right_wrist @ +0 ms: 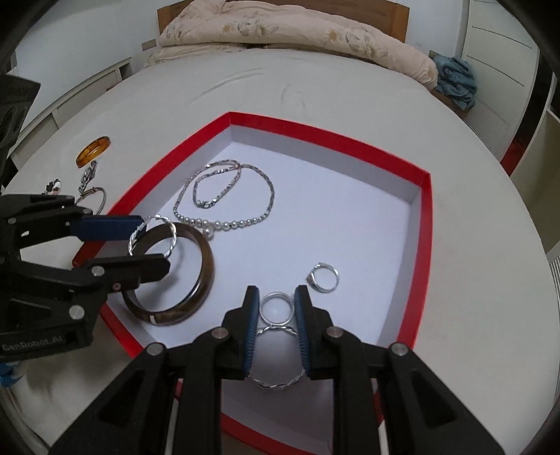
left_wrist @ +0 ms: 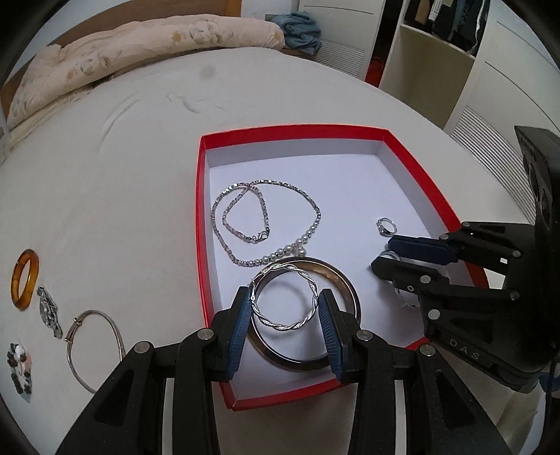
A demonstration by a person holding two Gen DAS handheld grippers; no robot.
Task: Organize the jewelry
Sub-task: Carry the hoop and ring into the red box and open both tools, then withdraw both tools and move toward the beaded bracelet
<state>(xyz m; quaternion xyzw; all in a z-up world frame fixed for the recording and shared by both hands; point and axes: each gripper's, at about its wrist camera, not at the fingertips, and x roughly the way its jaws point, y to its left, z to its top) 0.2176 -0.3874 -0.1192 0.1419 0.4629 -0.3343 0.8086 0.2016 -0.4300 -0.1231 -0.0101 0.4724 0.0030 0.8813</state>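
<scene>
A red box with a white floor lies on the bed. It holds a silver pearl necklace, a brown bangle and a small ring. My left gripper is shut on a twisted silver hoop above the bangle. My right gripper stands over a plain silver ring and a second twisted hoop; the hoop sits between its fingers.
Left of the box on the sheet lie an amber ring, a watch, a thin silver bangle and a beaded bracelet. A folded quilt lies at the bed's head. Wardrobes stand to the right.
</scene>
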